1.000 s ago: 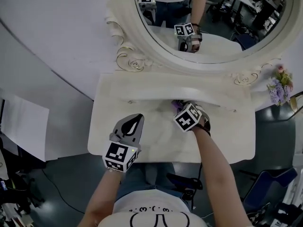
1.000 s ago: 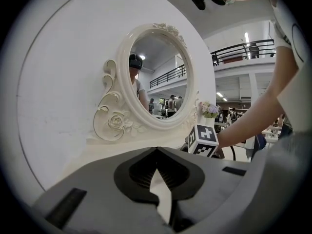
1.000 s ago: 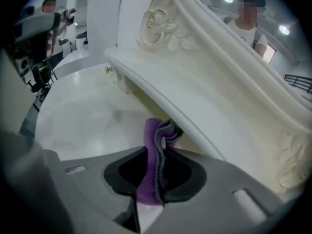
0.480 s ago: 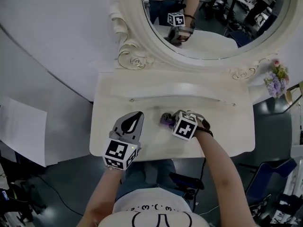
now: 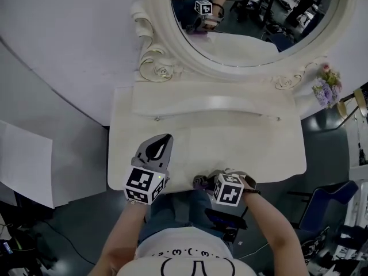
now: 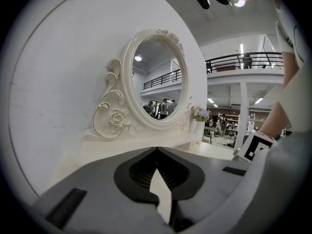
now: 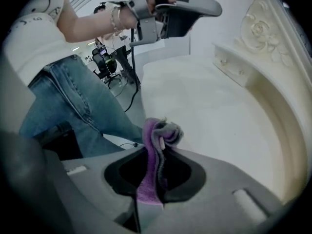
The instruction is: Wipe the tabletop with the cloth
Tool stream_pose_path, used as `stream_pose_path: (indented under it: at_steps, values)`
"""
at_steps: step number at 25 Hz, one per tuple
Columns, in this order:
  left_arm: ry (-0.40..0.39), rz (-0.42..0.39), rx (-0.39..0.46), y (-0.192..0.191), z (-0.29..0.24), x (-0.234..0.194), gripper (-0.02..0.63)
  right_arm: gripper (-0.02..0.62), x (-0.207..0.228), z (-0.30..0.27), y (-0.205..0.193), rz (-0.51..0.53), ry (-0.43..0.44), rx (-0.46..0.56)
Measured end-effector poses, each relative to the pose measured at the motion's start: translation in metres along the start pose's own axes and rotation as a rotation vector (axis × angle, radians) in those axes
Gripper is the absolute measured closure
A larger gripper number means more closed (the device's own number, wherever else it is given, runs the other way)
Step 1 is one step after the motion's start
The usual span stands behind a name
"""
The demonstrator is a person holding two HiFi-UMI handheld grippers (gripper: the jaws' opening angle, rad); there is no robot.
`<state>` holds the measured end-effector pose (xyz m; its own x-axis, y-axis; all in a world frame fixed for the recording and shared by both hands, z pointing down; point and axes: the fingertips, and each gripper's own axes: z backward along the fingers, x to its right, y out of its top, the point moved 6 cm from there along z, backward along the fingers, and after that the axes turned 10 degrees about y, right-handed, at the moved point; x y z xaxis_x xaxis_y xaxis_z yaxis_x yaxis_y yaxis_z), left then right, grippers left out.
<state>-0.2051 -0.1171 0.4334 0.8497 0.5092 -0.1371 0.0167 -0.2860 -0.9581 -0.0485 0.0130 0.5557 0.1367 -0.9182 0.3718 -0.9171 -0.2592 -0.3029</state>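
A purple and grey cloth [image 5: 200, 181] sits bunched at the front edge of the cream tabletop [image 5: 241, 142]. My right gripper [image 5: 204, 183] is shut on it, pointing left along that edge. The right gripper view shows the cloth [image 7: 152, 177] pinched between the jaws of the right gripper [image 7: 162, 147], with its tuft poking out over the table's edge. My left gripper [image 5: 166, 137] rests over the table's front left, shut with nothing in it. In its own view, the left gripper [image 6: 157, 151] faces the mirror.
An ornate oval mirror [image 5: 247, 33] stands at the back above a raised shelf [image 5: 218, 104]. Purple flowers [image 5: 323, 91] sit at the back right corner. The person's jeans [image 7: 73, 106] are close against the front edge. A blue chair [image 5: 330, 203] stands on the right.
My right gripper has dragged the cloth from the middle back of the tabletop toward me, down to the front edge. The left gripper has stayed in place.
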Motion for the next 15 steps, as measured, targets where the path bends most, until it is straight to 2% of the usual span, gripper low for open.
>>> stream_pose_path:
  at_steps: [3,5,8,11,15]
  values:
    - [-0.015,-0.006,-0.008,-0.001,0.005,-0.001,0.607,0.511,-0.003,0.008,0.006,-0.056,-0.019,0.04]
    - [-0.022,-0.011,-0.007,0.0,0.006,-0.004,0.607,0.509,0.016,0.026,0.015,-0.14,-0.118,0.14]
    - [-0.025,-0.012,0.002,0.002,0.005,-0.01,0.607,0.508,0.067,0.057,0.026,-0.274,-0.322,0.262]
    - [-0.032,-0.023,0.011,0.005,0.007,-0.017,0.607,0.508,0.119,0.076,0.03,-0.382,-0.488,0.279]
    - [-0.029,-0.024,0.011,0.006,0.012,-0.032,0.607,0.506,0.171,0.083,0.036,-0.508,-0.582,0.27]
